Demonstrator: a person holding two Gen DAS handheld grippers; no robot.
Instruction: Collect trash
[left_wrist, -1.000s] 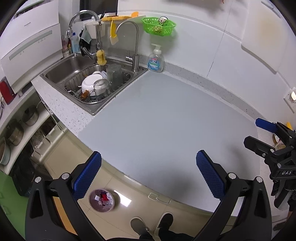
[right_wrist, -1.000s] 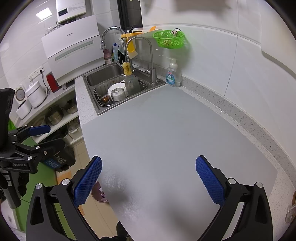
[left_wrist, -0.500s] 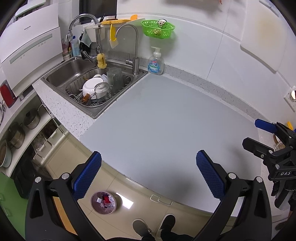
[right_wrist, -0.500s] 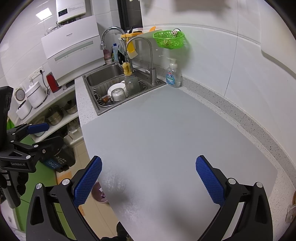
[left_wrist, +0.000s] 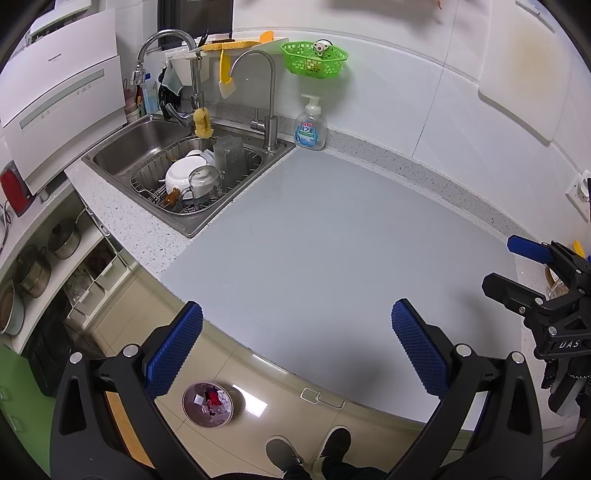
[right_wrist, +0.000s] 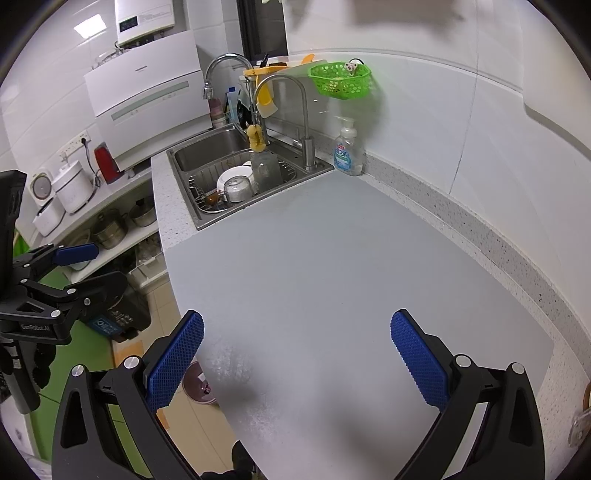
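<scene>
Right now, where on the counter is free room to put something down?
The grey counter is bare from the sink edge to the wall, past the soap bottle. The sink itself is crowded with dishes.

Counter (left_wrist: 314, 240) with a sink (left_wrist: 122, 147) at its far left corner.
A soap bottle (left_wrist: 310, 127) stood right of the sink by the wall; a bin (left_wrist: 208, 404) sat on the floor below the counter's near edge.

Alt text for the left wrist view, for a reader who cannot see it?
The open left tool hangs empty above the edge of a bare grey countertop. A sink with washed dishes and a soap bottle lie beyond, a small bin with scraps stands on the floor below, and the right tool shows at the right edge.
</scene>
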